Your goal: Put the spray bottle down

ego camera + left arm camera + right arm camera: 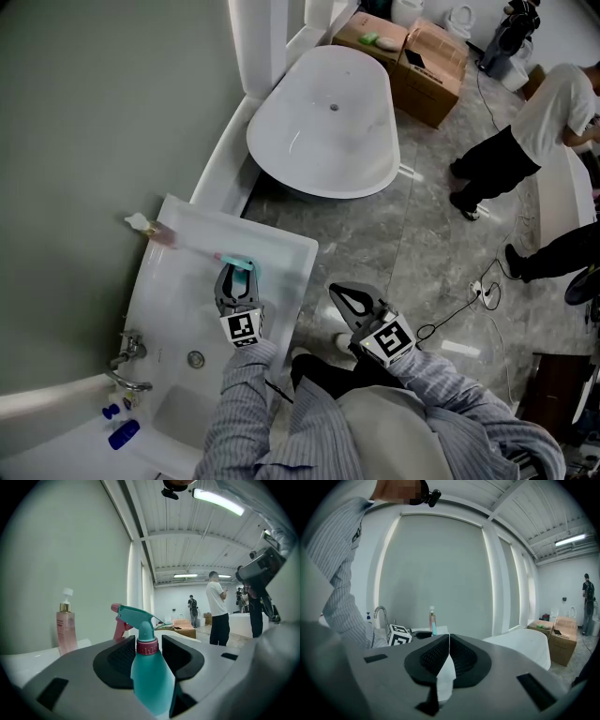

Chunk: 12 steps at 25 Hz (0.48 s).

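The big white bathtub (323, 122) sits far out in front of both tongs, on the floor. The white bench (281, 248) with the sink in it is right under the left tongs (149, 641).

The left tongs are level and their two sides are wide apart. The teal spray bottle (152, 686) stands up straight between them, with its pink trigger pointing away. The pads are close on both sides of its neck but do not seem to squeeze it. I cannot see the bottom of the bottle, so I only think it is resting on the bench. A pink pump bottle (66, 630) stands farther ahead, off to the left of these tongs, by the wall.

The right tongs (449, 641) hang out past the bench's edge, well to the right of the left ones. Their sides are pressed together on a thin white piece (444, 677), maybe a wipe.

I think this is the letting-go step. Next, the left tongs should stay wide and slide straight back. They must not bump the bottle's neck, or it could tip into the sink.
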Tool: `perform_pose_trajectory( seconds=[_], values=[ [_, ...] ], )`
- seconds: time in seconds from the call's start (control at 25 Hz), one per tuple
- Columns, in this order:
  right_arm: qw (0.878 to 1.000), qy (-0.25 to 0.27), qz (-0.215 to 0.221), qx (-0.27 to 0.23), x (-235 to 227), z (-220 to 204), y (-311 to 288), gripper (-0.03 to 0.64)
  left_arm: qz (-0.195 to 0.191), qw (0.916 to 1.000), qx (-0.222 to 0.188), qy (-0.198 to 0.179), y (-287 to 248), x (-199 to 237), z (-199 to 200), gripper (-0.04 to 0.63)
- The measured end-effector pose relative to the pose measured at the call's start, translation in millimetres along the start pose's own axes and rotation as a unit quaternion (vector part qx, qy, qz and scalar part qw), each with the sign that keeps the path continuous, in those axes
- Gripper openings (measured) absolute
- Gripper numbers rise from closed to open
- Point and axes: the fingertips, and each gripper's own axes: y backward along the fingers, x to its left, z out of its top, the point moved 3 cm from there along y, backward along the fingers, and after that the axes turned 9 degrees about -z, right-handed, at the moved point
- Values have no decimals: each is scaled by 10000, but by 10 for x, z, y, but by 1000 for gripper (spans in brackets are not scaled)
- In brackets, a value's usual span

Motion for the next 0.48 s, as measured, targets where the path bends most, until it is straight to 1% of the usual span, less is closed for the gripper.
perform_pose_trajectory(
  seconds=[0.12, 0.24, 0.48],
  values=[
    [9999, -77, 47, 50, 19, 32, 11, 18, 23, 10000, -18, -4, 1, -2, -12, 168],
    [10000, 22, 19, 66, -1, 37, 22, 18, 73, 10000, -14, 4, 31, -9, -23, 175],
    [9999, -9, 122, 48, 52, 29, 32, 18, 194, 9998, 14, 73, 181, -22, -41, 176]
  ],
)
